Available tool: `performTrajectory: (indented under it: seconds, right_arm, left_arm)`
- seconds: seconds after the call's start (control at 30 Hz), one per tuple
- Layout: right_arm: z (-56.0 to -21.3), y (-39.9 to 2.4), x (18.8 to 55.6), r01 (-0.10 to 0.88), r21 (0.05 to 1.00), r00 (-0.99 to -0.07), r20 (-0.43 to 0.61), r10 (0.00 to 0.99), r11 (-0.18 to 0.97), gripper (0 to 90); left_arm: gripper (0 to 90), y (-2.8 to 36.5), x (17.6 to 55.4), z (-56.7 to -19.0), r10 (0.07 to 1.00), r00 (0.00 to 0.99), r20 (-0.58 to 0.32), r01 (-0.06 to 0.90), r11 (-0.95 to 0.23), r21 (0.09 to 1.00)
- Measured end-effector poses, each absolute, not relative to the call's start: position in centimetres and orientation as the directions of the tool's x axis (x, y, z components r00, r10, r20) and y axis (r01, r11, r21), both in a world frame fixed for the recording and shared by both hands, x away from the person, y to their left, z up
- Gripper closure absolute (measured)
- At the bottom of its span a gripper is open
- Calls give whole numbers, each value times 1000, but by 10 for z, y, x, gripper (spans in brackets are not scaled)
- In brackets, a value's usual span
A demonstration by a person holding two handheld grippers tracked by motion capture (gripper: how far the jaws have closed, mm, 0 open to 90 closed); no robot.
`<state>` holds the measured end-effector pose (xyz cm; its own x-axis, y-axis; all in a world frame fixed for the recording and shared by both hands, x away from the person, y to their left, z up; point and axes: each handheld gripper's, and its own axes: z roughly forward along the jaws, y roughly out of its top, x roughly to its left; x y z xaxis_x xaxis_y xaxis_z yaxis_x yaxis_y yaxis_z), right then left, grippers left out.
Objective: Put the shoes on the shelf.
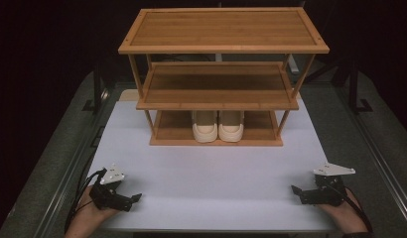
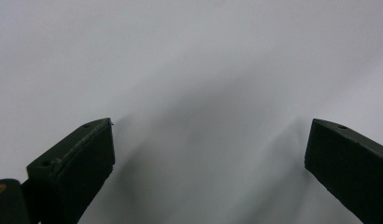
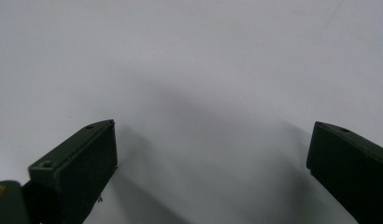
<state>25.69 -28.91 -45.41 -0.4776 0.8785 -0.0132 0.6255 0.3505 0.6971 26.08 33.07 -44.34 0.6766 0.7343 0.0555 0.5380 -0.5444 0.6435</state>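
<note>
The pair of cream-coloured shoes (image 1: 217, 126) stands side by side, toes toward the person, in the middle of the bottom tier of the three-tier bamboo shoe rack (image 1: 223, 49), whose two upper shelves are bare. Judging from this, the work looks to be at one of its ends: either the shoes are already put away with nothing left to do, or they are waiting to be fetched and nothing has begun; the pictures do not settle which. The rack sits at the far side of the white tabletop (image 1: 206, 173). Both grippers rest near its front edge, well apart from the shoes, the left gripper (image 1: 135, 198) at the front left corner and the right gripper (image 1: 294, 189) at the front right. Each has its jaws spread wide over bare white surface, holding nothing.
</note>
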Motion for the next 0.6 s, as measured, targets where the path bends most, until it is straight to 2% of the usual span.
performTrajectory:
  seconds: [0.2, 0.6]
  right_arm:
    - [-457, -291, 258, 643, 688, -474, 14, 880, 336, 17]
    - [-458, -292, 258, 645, 687, -473, 16, 881, 334, 17]
  left_arm:
    - [8, 340, 258, -450, 743, 670, 5, 537, -488, 689]
    - [8, 339, 257, -451, 743, 670, 15, 532, -494, 688]
